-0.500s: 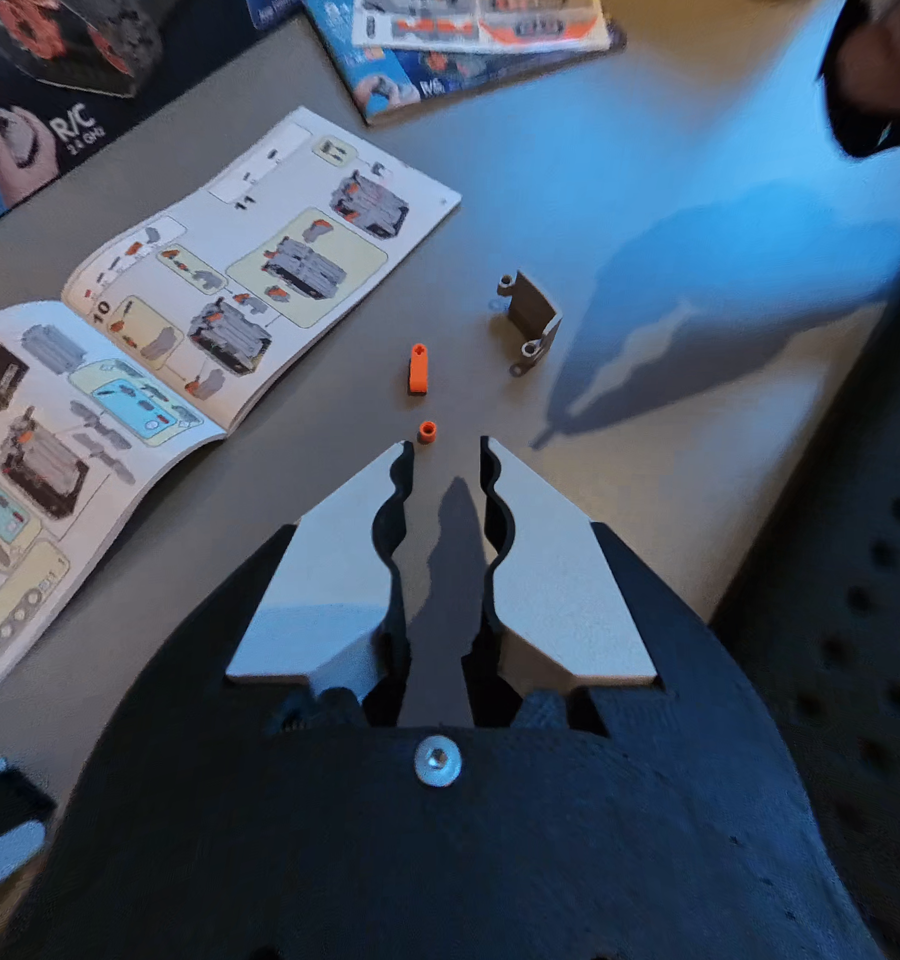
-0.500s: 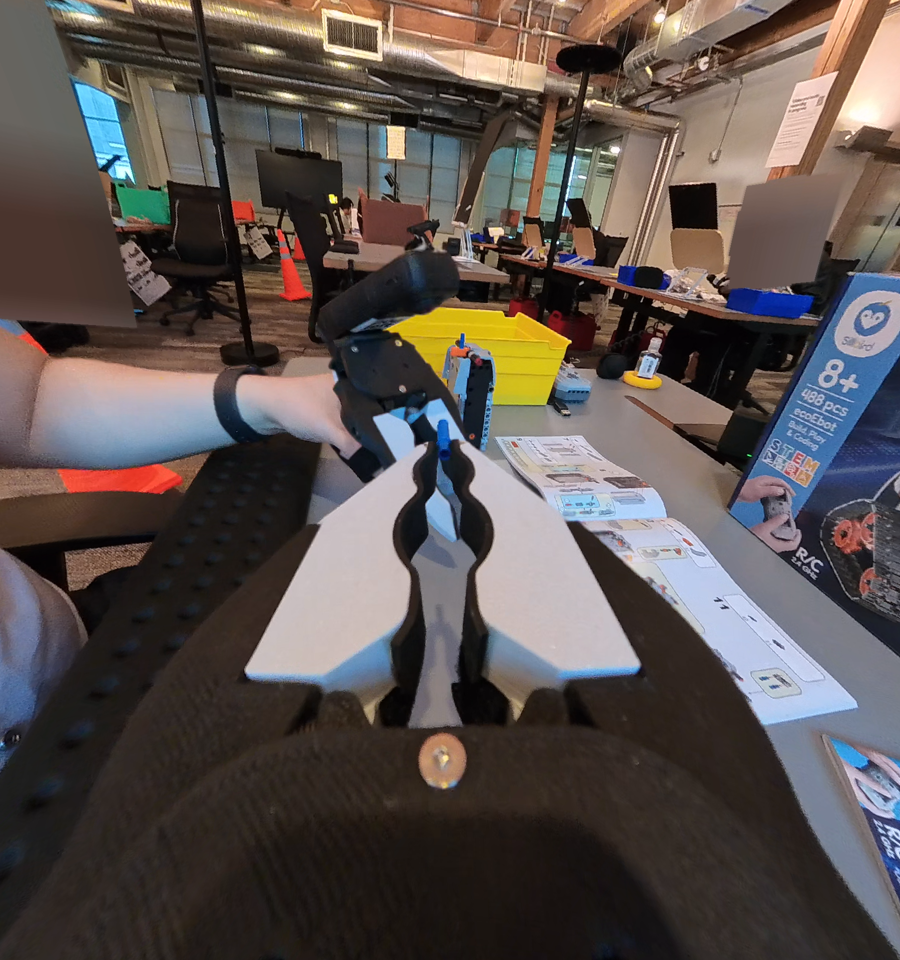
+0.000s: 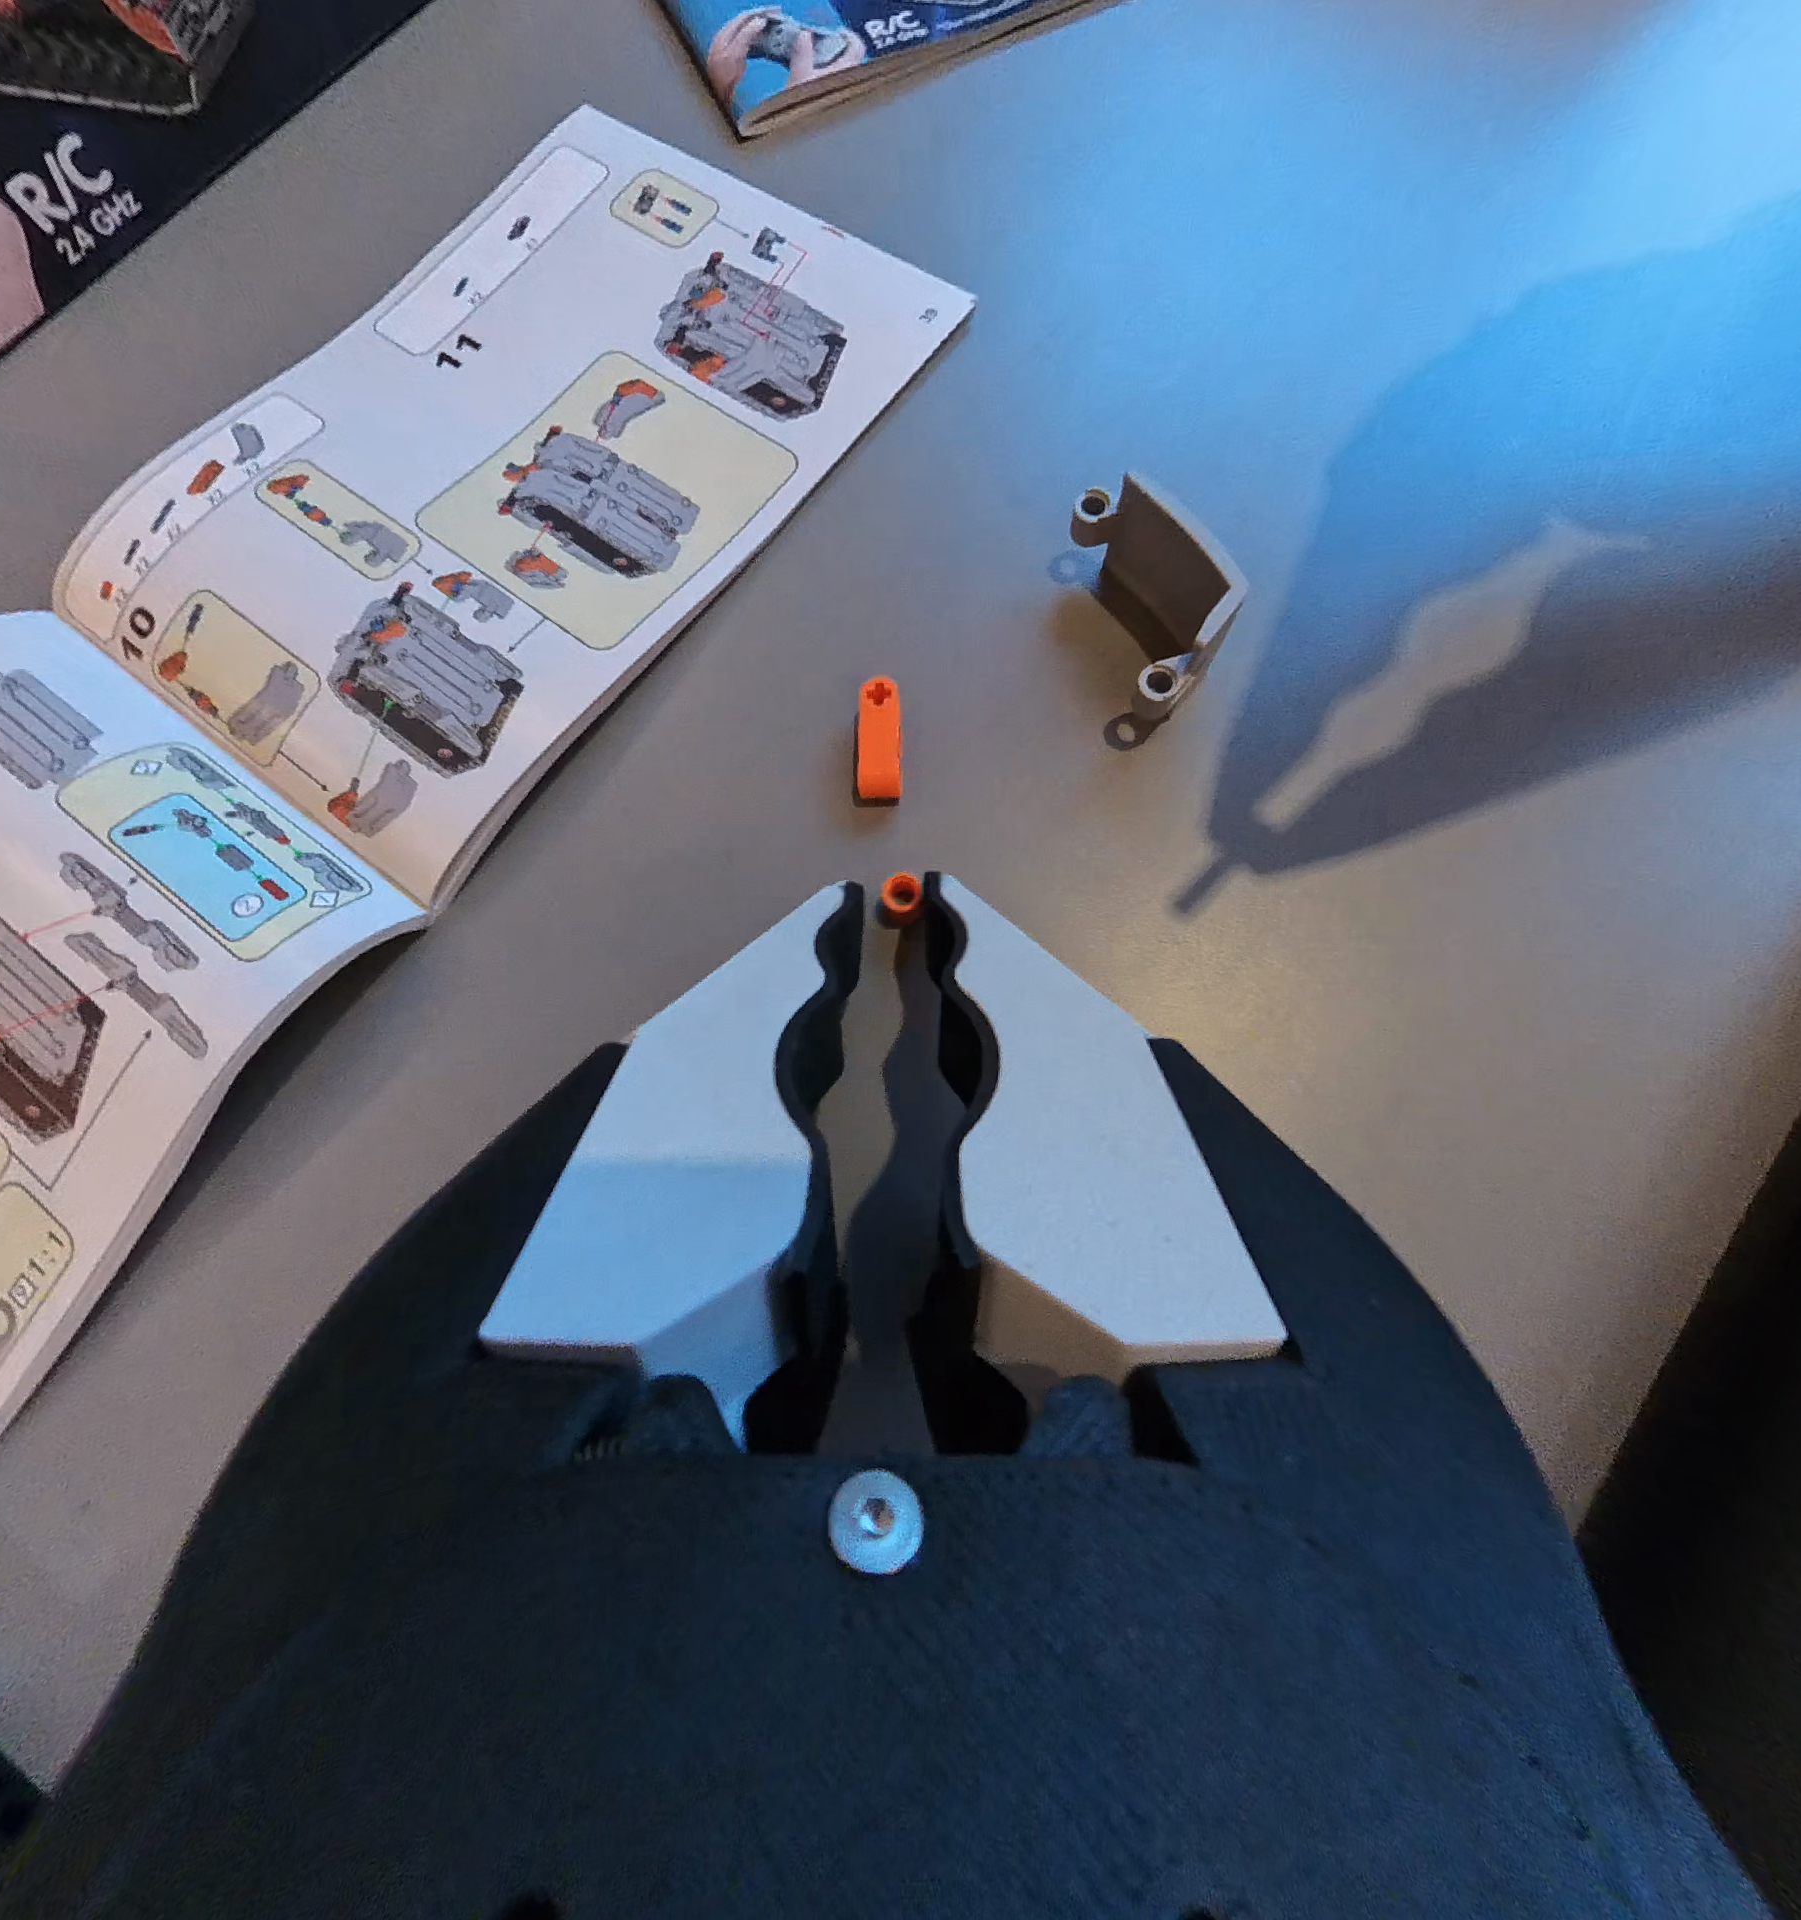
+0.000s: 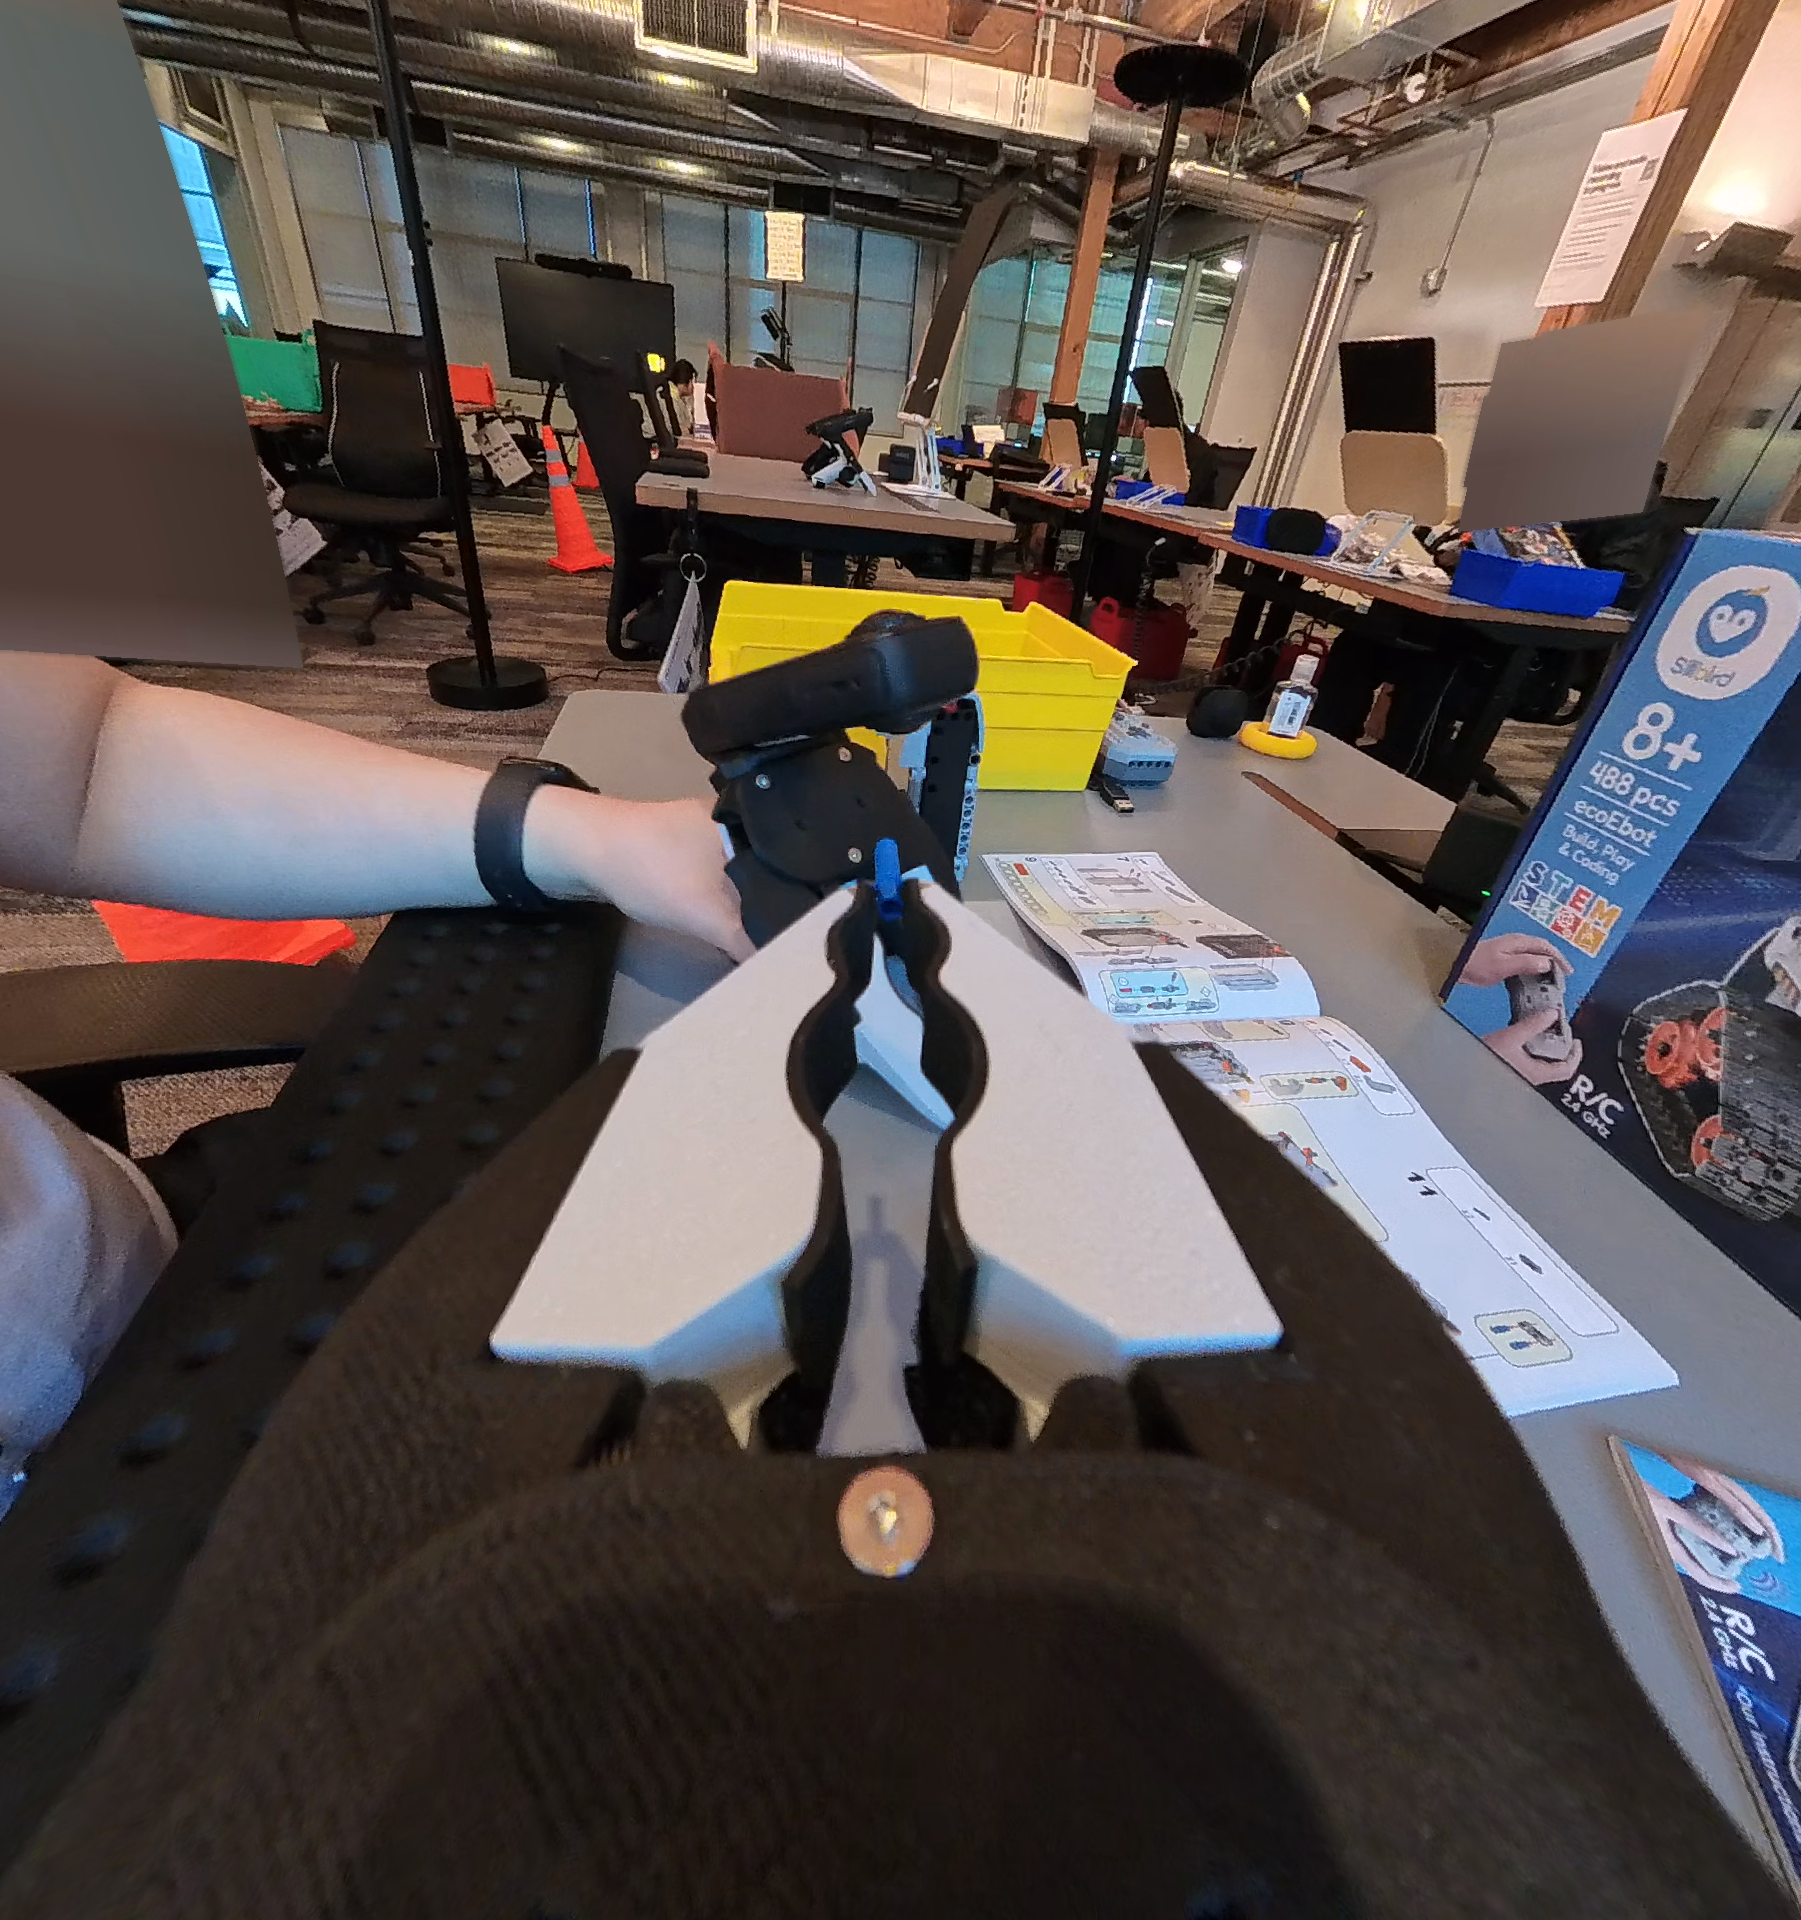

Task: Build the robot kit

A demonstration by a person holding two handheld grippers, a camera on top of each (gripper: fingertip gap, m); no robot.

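Note:
My left gripper is low over the grey table. Its jaws are narrowed around a small orange bush that stands on the table between the tips. The right tip touches the bush and a thin gap shows on the left side. An orange connector lies just beyond it, and a grey curved panel lies farther right. My right gripper is shut on a small blue pin and holds it in the air. Behind the pin is the left gripper's black body, held by a hand.
An open instruction booklet lies left of the parts and also shows in the right wrist view. A kit box stands at the right, with a second booklet nearby. A yellow bin and a grey-black assembly stand at the far end. A black perforated pad runs along the near edge. The left gripper's tips are roughly 20 centimeters from the right gripper's.
My left gripper has moved forward so the orange bush now sits between its tips, and its jaws have narrowed. My right gripper still holds the blue pin, shifted slightly.

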